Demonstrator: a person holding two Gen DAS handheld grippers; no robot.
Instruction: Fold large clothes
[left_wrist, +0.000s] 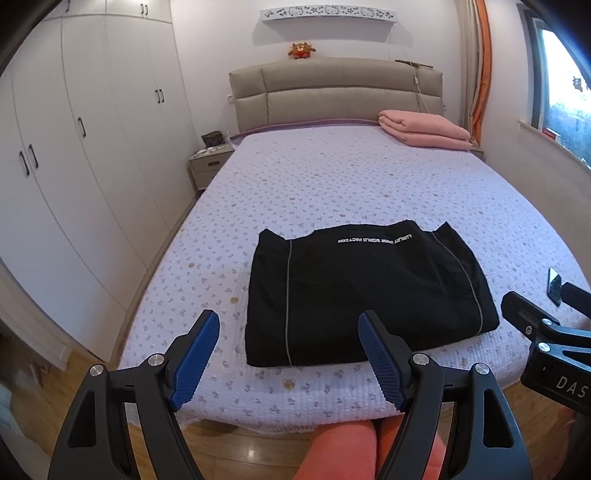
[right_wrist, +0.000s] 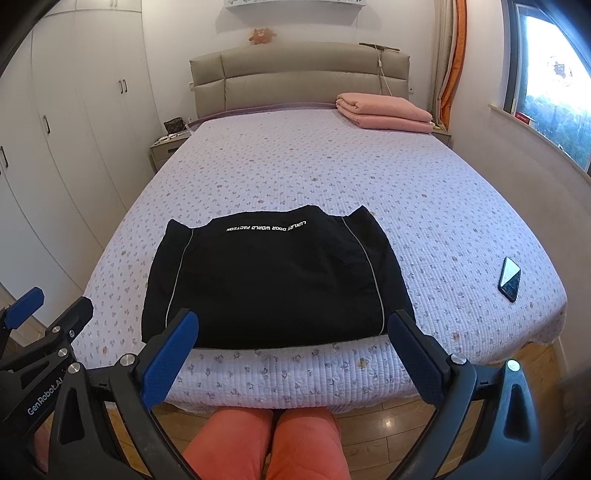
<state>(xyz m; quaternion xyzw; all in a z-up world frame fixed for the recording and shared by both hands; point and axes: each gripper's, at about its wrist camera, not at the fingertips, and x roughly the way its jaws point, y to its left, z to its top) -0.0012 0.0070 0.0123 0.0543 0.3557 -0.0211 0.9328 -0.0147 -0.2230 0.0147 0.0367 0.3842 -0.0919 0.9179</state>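
Folded black garment (left_wrist: 365, 291) on bed (left_wrist: 369, 177), beyond both grippers' empty, wide-spread fingers (left_wrist: 195, 358).

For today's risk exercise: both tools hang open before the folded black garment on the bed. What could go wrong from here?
1. The black garment lies near the bed's front edge; tugging it could slide it off.
2. The phone lies right of it; a sweeping right tool might knock it.
3. Gripping one layer could undo the fold.

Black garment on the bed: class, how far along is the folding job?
Done: the black garment lies folded in a compact rectangle on the bed. In hand: nothing; the left gripper and right gripper hover open, off it. Left: apparently nothing, unless another fold is wanted.
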